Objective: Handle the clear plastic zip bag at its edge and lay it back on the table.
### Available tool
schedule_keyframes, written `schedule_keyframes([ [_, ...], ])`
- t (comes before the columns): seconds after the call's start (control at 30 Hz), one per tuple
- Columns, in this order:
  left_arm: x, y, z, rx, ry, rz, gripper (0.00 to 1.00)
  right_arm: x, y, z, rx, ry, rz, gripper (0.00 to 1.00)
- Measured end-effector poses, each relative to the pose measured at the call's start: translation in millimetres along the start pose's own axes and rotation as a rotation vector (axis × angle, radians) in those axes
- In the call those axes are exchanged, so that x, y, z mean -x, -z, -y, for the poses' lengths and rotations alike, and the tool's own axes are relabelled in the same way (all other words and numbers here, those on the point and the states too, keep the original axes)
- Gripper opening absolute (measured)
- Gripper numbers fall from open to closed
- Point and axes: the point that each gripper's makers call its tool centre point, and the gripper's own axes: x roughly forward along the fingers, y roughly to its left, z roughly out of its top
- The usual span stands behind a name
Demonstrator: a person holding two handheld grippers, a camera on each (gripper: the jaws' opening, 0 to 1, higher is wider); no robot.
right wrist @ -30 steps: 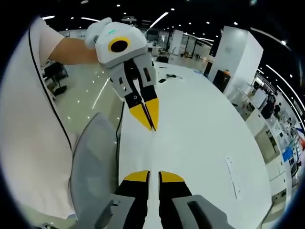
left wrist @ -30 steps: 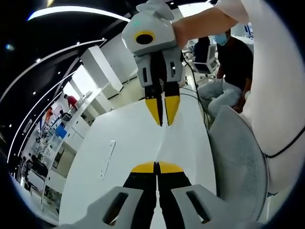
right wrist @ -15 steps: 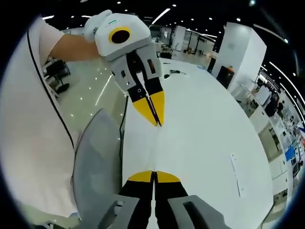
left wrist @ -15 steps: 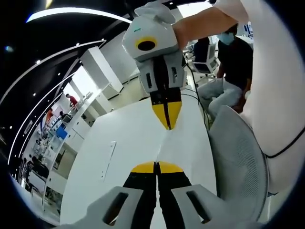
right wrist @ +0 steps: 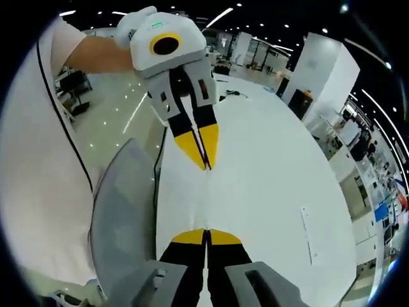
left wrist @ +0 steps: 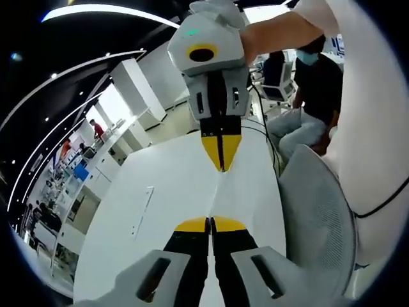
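Left gripper (left wrist: 210,225) at bottom centre, jaws pressed together on the clear zip bag's edge (left wrist: 217,192), which is a faint seam, barely readable against the white table (left wrist: 160,192). Right gripper (left wrist: 221,160) above, at centre frame, also pinched shut on that edge. Bag outline otherwise impossible to trace.
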Motion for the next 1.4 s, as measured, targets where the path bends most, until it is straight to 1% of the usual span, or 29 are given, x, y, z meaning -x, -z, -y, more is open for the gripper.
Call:
schedule_keyframes([
  [0.13, -1, -6.3, 0.1, 0.009, -0.004, 0.017, 0.08, -1, -0.2, 0, 0.006, 0.005, -0.008, 0.00],
  [0.23, -3, -15.4, 3.2, -0.009, 0.002, 0.027, 0.13, -3, -1.0, 1, 0.008, 0.013, -0.016, 0.00],
  [0.33, -6, -29.4, 7.6, -0.039, 0.014, 0.050, 0.13, -4, -2.7, 1, 0.019, 0.018, -0.020, 0.00],
  [0.47, -12, -42.9, 15.4, -0.075, 0.040, 0.053, 0.12, -6, -5.5, 0, 0.025, 0.019, -0.026, 0.00],
  [0.53, -15, -46.5, 20.1, -0.086, 0.058, 0.050, 0.11, -7, -6.4, 0, 0.027, 0.021, -0.030, 0.00],
  [0.6, -18, -46.0, 24.9, -0.096, 0.079, 0.035, 0.09, -7, -8.1, 0, 0.023, 0.022, -0.028, 0.00],
  [0.73, -22, -40.9, 28.8, -0.111, 0.096, 0.007, 0.08, -8, -10.5, 0, 0.031, 0.025, -0.027, 0.00],
  [0.97, -26, -29.0, 30.3, -0.126, 0.103, -0.046, 0.07, -10, -13.4, -4, 0.046, 0.023, -0.029, 0.00],
  [1.13, -29, -24.2, 34.0, -0.128, 0.117, -0.071, 0.05, -12, -14.0, -6, 0.051, 0.017, -0.029, 0.00],
  [1.27, -30, -21.9, 35.9, -0.128, 0.123, -0.087, 0.00, -14, -14.5, -6, 0.051, 0.015, -0.029, 0.00],
  [1.4, -30, -19.5, 37.7, -0.129, 0.130, -0.098, 0.00, -15, -14.3, -5, 0.051, 0.018, -0.030, 0.00],
])
